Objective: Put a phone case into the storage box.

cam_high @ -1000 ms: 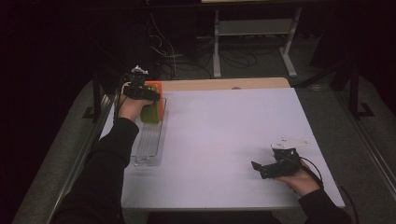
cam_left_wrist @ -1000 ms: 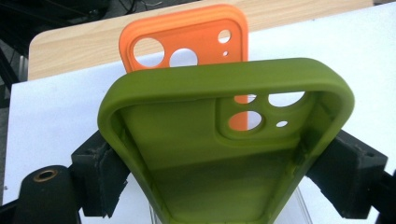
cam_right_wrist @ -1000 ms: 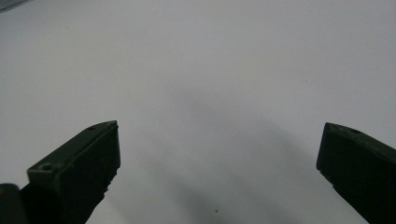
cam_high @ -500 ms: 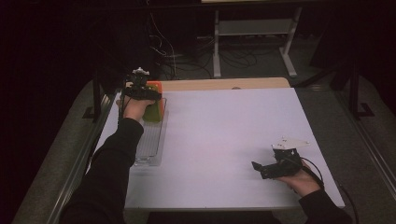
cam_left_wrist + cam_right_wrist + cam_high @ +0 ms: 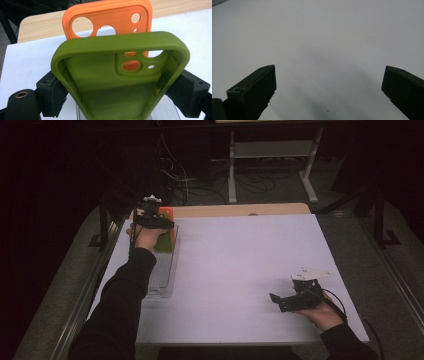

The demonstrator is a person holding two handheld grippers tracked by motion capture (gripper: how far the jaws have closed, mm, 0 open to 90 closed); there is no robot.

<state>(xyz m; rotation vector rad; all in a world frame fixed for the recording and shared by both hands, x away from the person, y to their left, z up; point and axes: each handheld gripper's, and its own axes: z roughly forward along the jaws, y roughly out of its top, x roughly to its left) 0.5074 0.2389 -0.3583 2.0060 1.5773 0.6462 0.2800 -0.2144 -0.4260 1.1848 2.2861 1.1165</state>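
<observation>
1. The left hand-held gripper (image 5: 113, 100) has a green phone case (image 5: 117, 75) between its jaws; the jaws have just been opening, and the pads sit just beside the case's two long edges, whether they touch or press I cannot tell.
2. The green case stands upright at the far end of a clear rack (image 5: 161, 270) along the left side of the bench (image 5: 240, 265).
3. An orange case (image 5: 110, 20) stands upright just behind the green one, its camera holes showing above the green rim.
4. The right hand-held gripper (image 5: 280, 301) rests near the bench's near right corner, well apart from the rack; its jaws are spread with only bare white bench between them.
5. Against the earlier frames, the left hand and both cases sit in much the same place; the right hand has not shifted.
6. No writing or brand can be read on either case.
</observation>
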